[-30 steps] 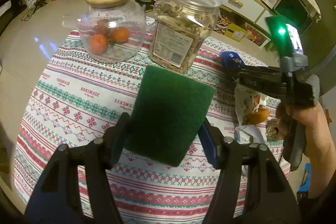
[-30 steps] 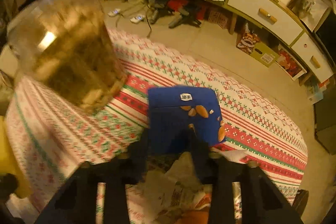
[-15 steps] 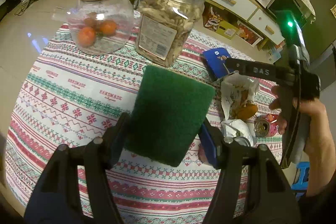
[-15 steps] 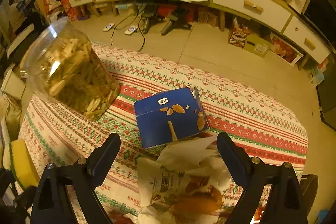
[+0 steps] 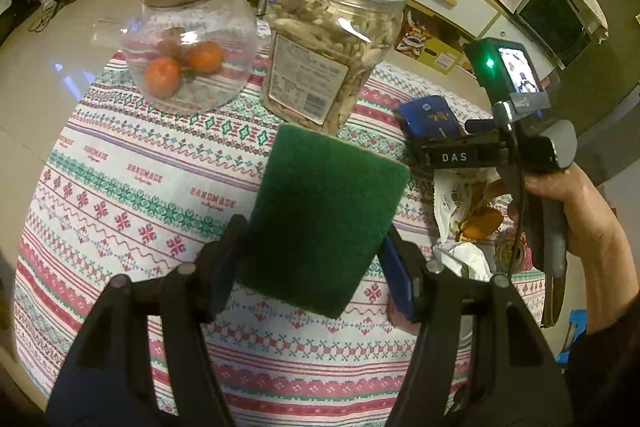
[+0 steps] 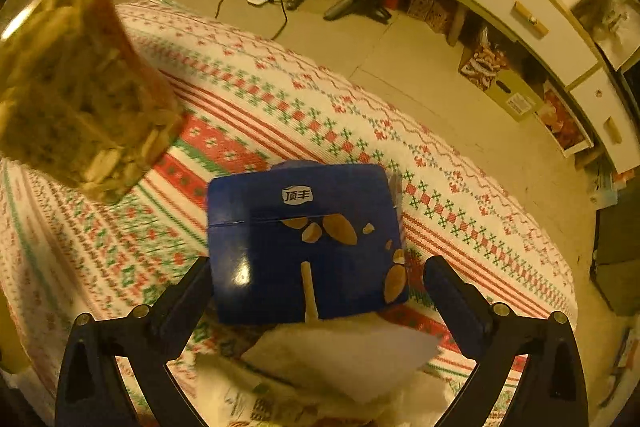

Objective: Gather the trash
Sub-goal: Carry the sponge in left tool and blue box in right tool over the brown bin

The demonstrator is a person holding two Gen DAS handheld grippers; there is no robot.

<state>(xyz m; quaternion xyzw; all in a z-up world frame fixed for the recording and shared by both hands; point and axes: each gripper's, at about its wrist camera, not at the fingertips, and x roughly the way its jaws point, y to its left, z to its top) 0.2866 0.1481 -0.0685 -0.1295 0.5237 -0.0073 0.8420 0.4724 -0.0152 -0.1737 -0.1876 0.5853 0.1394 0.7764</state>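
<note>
My left gripper (image 5: 310,267) is shut on a green scouring sponge (image 5: 324,215) and holds it above the patterned tablecloth (image 5: 132,187). My right gripper (image 6: 316,279) is open, its fingers on either side of a blue snack box (image 6: 304,239) that lies on the cloth; the left finger touches it, the right stands apart. The box also shows in the left wrist view (image 5: 428,115), under the right gripper's body (image 5: 500,147). Crumpled white wrappers (image 6: 332,367) lie just in front of the box, with orange scraps (image 5: 480,223) among them.
A plastic jar of nuts (image 5: 332,39) and a round glass jar with a wooden lid (image 5: 184,35) stand at the table's far side. The nut jar is close left of the box (image 6: 68,87). A small tin (image 5: 508,251) lies by the wrappers. Cabinets (image 6: 520,7) line the far wall.
My right gripper opened wide and drew back, then moved in again so its open fingers flank the blue box. My left gripper kept its hold on the sponge.
</note>
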